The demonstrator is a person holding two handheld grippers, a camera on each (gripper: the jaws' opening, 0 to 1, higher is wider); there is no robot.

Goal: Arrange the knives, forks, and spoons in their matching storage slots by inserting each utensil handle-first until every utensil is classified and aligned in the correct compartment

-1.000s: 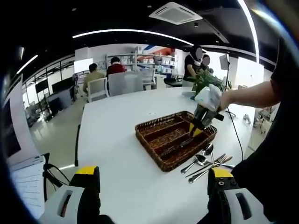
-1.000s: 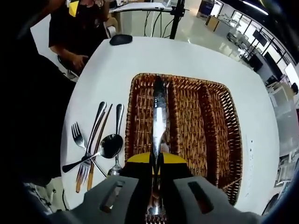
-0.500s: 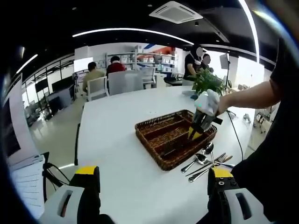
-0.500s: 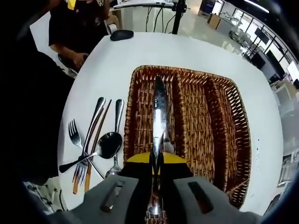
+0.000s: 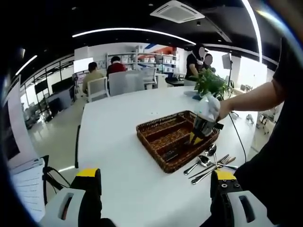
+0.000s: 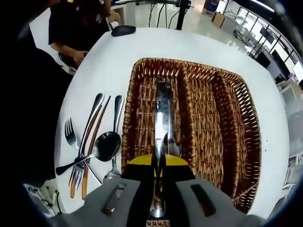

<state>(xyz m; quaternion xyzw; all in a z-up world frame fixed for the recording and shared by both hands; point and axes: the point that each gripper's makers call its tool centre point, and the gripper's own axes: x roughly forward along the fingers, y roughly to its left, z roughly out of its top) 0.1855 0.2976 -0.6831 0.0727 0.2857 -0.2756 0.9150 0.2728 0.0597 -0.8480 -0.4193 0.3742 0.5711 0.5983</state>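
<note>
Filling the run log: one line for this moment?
right gripper: shut on knife | over wicker tray, leftmost slot | left gripper: open, idle

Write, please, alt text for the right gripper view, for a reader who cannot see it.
The right claw is shut on a knife and holds it over the leftmost slot of a wicker tray on a white table. Spare forks and spoons lie left of the tray.
</note>
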